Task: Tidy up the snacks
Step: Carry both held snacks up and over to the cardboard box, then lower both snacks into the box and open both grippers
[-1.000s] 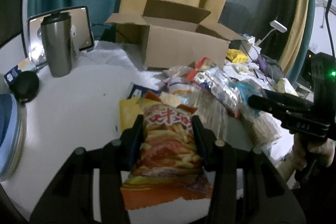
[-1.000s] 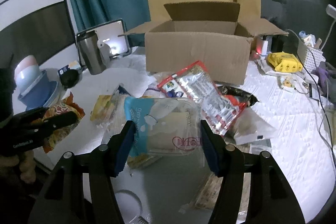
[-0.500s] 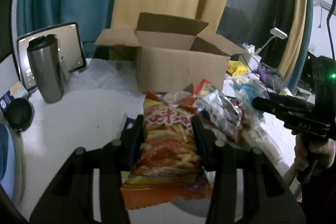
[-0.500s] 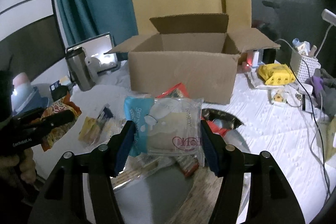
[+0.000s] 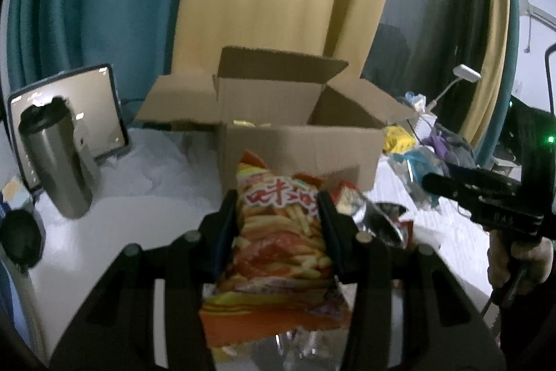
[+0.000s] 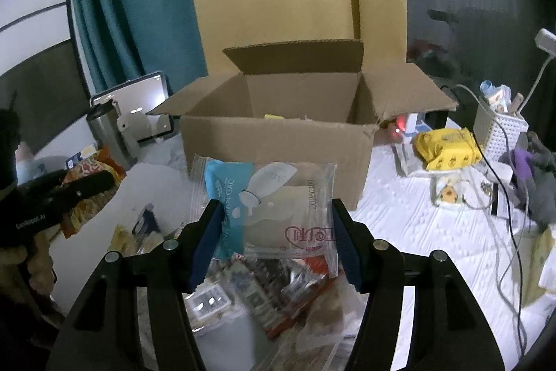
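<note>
My left gripper [image 5: 278,197] is shut on an orange fries-print snack bag [image 5: 278,239], held in the air in front of the open cardboard box [image 5: 299,145]. My right gripper [image 6: 274,207] is shut on a clear and blue bread packet [image 6: 271,207], held above the snack pile [image 6: 264,287], facing the same box [image 6: 278,141]. Something yellow lies inside the box. The right gripper also shows at the right of the left wrist view [image 5: 483,197], and the left gripper with its orange bag at the left of the right wrist view [image 6: 69,193].
A steel tumbler [image 5: 59,162] and a tablet [image 5: 93,106] stand left of the box. A yellow wipes pack [image 6: 448,145], a white basket [image 6: 500,127], cables and cloths lie at the right. Curtains hang behind the table.
Both grippers have risen and moved toward the box with their packets. The box now looks larger and closer in both views.
</note>
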`<act>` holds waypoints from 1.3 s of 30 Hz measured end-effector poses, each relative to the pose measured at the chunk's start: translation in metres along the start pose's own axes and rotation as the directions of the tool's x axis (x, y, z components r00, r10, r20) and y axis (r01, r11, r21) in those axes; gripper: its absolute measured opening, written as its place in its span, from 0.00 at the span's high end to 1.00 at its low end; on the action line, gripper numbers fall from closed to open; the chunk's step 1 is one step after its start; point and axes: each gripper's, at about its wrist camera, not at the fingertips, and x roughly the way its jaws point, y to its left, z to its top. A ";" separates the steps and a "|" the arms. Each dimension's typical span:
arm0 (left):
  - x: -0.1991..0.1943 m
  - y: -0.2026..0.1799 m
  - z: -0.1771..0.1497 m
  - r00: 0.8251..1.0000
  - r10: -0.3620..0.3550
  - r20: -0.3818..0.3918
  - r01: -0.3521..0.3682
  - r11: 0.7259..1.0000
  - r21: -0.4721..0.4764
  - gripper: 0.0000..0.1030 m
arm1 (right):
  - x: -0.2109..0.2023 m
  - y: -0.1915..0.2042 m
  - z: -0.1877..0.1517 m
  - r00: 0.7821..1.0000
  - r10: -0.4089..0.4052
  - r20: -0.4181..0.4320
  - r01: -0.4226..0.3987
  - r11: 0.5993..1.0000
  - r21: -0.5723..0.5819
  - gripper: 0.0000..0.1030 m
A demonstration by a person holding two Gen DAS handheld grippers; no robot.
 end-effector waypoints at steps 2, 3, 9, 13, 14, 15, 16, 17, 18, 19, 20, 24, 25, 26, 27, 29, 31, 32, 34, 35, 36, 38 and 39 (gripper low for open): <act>0.005 0.000 0.007 1.000 -0.002 0.011 0.002 1.000 0.006 0.55 | 0.003 -0.004 0.006 1.000 -0.002 0.009 0.002 1.000 0.000 0.37; 0.008 0.000 0.012 1.000 -0.004 0.017 0.004 1.000 0.010 0.55 | 0.004 -0.006 0.008 1.000 -0.002 0.011 0.002 1.000 0.000 0.37; 0.027 0.001 0.034 0.999 -0.009 0.049 0.007 0.999 0.031 0.55 | 0.015 -0.017 0.025 1.000 -0.009 0.025 0.009 1.000 -0.002 0.37; 0.040 0.003 0.047 0.998 -0.013 0.056 0.010 0.999 0.044 0.55 | 0.024 -0.023 0.035 0.999 -0.017 0.029 0.017 1.000 -0.006 0.37; 0.045 0.003 0.051 0.998 -0.014 0.058 0.011 0.999 0.054 0.55 | 0.027 -0.024 0.038 0.999 -0.020 0.029 0.020 1.000 -0.008 0.37; 0.047 0.003 0.054 0.998 -0.017 0.057 0.013 0.998 0.059 0.55 | 0.029 -0.025 0.039 0.999 -0.020 0.029 0.021 1.000 -0.010 0.37; 0.051 0.003 0.057 0.998 -0.018 0.058 0.015 0.998 0.064 0.55 | 0.031 -0.025 0.041 0.999 -0.022 0.030 0.022 1.000 -0.013 0.37; 0.055 0.003 0.060 0.998 -0.020 0.060 0.016 0.997 0.072 0.55 | 0.032 -0.026 0.043 0.999 -0.024 0.031 0.024 1.000 -0.016 0.37; 0.058 0.003 0.063 0.998 -0.023 0.059 0.018 0.997 0.075 0.55 | 0.034 -0.027 0.045 0.999 -0.026 0.034 0.026 0.999 -0.018 0.37; 0.061 0.003 0.066 0.998 -0.024 0.060 0.020 0.997 0.078 0.55 | 0.035 -0.028 0.047 0.999 -0.028 0.037 0.028 0.999 -0.019 0.37; 0.066 0.003 0.070 0.998 -0.027 0.063 0.022 0.996 0.081 0.55 | 0.037 -0.030 0.049 0.999 -0.031 0.039 0.032 0.999 -0.020 0.37; 0.077 0.004 0.081 0.997 -0.028 0.078 0.021 0.995 0.095 0.55 | 0.045 -0.036 0.059 0.998 -0.037 0.048 0.038 0.999 -0.019 0.37; 0.080 0.004 0.083 0.996 -0.030 0.083 0.021 0.995 0.101 0.55 | 0.046 -0.038 0.061 0.998 -0.038 0.050 0.039 0.999 -0.020 0.37; 0.084 0.005 0.085 0.996 -0.028 0.085 0.019 0.994 0.104 0.55 | 0.049 -0.039 0.063 0.998 -0.039 0.052 0.040 0.999 -0.019 0.37; 0.087 0.005 0.087 0.996 -0.026 0.087 0.017 0.994 0.105 0.55 | 0.051 -0.041 0.066 0.998 -0.041 0.055 0.042 0.999 -0.019 0.37; 0.095 0.007 0.091 0.996 -0.023 0.088 0.014 0.994 0.106 0.55 | 0.056 -0.044 0.070 0.997 -0.042 0.060 0.043 0.999 -0.020 0.37; 0.105 0.009 0.095 0.997 -0.017 0.081 0.008 0.994 0.110 0.55 | 0.063 -0.047 0.075 0.997 -0.038 0.064 0.039 0.999 -0.016 0.37; 0.110 0.010 0.097 0.997 -0.017 0.082 0.007 0.994 0.113 0.55 | 0.067 -0.049 0.078 0.997 -0.036 0.065 0.037 0.999 -0.012 0.37; 0.122 0.012 0.102 0.997 -0.021 0.073 0.012 0.994 0.112 0.55 | 0.074 -0.052 0.084 0.997 -0.034 0.067 0.035 0.999 -0.009 0.37; 0.125 0.013 0.104 0.997 -0.020 0.071 0.012 0.993 0.113 0.55 | 0.078 -0.053 0.087 0.997 -0.033 0.070 0.033 0.999 -0.009 0.37; 0.131 0.014 0.107 0.998 -0.017 0.068 0.009 0.993 0.116 0.55 | 0.083 -0.055 0.091 0.997 -0.029 0.074 0.030 1.000 -0.007 0.37; 0.141 0.016 0.111 0.998 -0.014 0.062 0.006 0.993 0.116 0.55 | 0.092 -0.057 0.100 0.997 -0.025 0.076 0.025 1.000 0.000 0.37; 0.146 0.017 0.114 0.998 -0.012 0.061 0.005 0.993 0.115 0.55 | 0.096 -0.059 0.103 0.997 -0.023 0.077 0.022 1.000 0.007 0.37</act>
